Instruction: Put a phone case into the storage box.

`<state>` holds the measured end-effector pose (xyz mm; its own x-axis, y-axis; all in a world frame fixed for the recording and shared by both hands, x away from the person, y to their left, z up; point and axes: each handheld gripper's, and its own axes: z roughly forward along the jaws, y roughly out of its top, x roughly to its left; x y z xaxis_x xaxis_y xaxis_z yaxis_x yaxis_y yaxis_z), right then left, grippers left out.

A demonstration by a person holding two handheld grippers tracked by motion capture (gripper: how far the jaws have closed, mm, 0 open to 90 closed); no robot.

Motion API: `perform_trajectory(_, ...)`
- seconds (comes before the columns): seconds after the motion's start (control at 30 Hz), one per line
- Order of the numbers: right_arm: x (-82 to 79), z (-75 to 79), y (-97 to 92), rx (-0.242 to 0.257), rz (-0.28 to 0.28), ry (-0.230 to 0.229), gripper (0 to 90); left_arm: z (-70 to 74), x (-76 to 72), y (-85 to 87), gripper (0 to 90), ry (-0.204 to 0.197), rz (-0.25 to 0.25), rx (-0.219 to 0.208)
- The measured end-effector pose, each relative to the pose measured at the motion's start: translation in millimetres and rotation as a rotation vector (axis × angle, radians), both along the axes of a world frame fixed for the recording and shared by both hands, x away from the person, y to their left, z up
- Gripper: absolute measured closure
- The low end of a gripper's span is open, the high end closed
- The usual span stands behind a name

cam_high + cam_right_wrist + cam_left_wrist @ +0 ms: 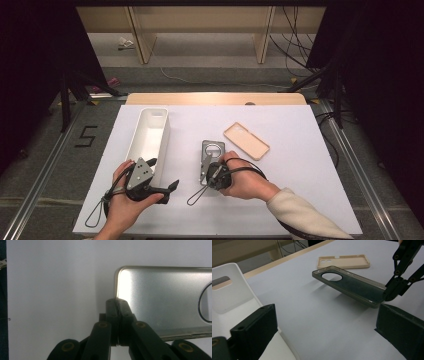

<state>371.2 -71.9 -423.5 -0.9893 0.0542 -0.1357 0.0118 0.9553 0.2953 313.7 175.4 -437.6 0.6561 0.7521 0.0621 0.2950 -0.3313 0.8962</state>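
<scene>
My right gripper (206,172) sat just below centre of the high view, its fingers (117,307) pinched together on the short edge of the dark grey phone case (212,153), near a corner; in the right gripper view the two tips met on the rim with no visible gap. The case was lifted at my end: in the left gripper view it hung tilted over the white surface (280,200), shadow underneath, the round camera cutout at the far end and the clamped end at the right of frame. Couldn't tell whether the far end was touching the surface. My left gripper (162,172) was at lower left of the high view, held in my left hand (122,200), fingers (254,330) spread wide with nothing between them; in the left gripper view one sat at lower left over the tray, the other at lower right over bare surface. The white tray (161,142), long and narrow, ran from upper left of centre down to my left gripper, which was just beside its near end; handle slot showed in its far end wall. The beige phone case (246,140) lay flat, open side up, right of centre, just beyond and apart from the grey one. My right hand (245,180) came in from lower right, cream sleeve (300,215) behind it. Cable loops trailed from both grippers onto the surface.
</scene>
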Motion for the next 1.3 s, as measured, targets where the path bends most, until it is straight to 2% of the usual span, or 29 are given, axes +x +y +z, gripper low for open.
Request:
perform_trajectory(0.13,1.7,2.4,-14.2,0.084,0.001,-0.009,89.7,-0.5,0.2,-0.5,3.2,0.002,0.000,-0.002)
perform_trajectory(0.17,1.1,3.4,-19.0,0.114,-0.005,-0.005,89.7,-0.6,0.2,-0.6,3.3,0.003,-0.001,-0.002)
perform_trajectory(0.2,0.8,3.8,-25.5,0.158,0.004,-0.025,89.7,-0.6,0.4,-0.7,3.5,0.003,-0.002,-0.002)
perform_trajectory(0.23,0.8,3.8,-25.5,0.158,0.004,-0.025,89.7,-0.8,0.4,-0.9,3.5,0.004,-0.003,-0.002)
perform_trajectory(0.27,-0.2,3.8,-31.3,0.195,0.011,-0.036,89.7,-1.0,0.4,-1.1,3.8,0.006,-0.004,-0.003)
perform_trajectory(0.3,-0.2,3.8,-31.3,0.195,0.011,-0.036,89.7,-1.1,0.5,-1.2,3.8,0.007,-0.004,-0.004)
perform_trajectory(0.43,-2.8,3.3,-43.6,0.283,0.020,-0.049,89.7,-0.9,0.5,-2.7,4.7,0.012,-0.002,-0.009)
perform_trajectory(0.6,-4.6,2.4,-56.0,0.351,0.019,-0.049,89.7,0.3,1.8,-6.2,6.0,0.028,-0.009,-0.025)
perform_trajectory(0.87,-10.7,-0.1,-67.0,0.366,0.012,-0.073,89.7,7.6,9.6,-22.0,7.3,0.133,-0.034,-0.051)
perform_trajectory(1.03,-14.2,-1.1,-68.5,0.370,0.023,-0.083,89.6,15.9,20.2,-30.6,7.8,0.158,-0.024,-0.039)
perform_trajectory(1.3,-20.1,-1.9,-67.9,0.376,0.028,-0.110,89.6,37.4,39.1,-50.0,9.0,0.166,-0.023,-0.038)
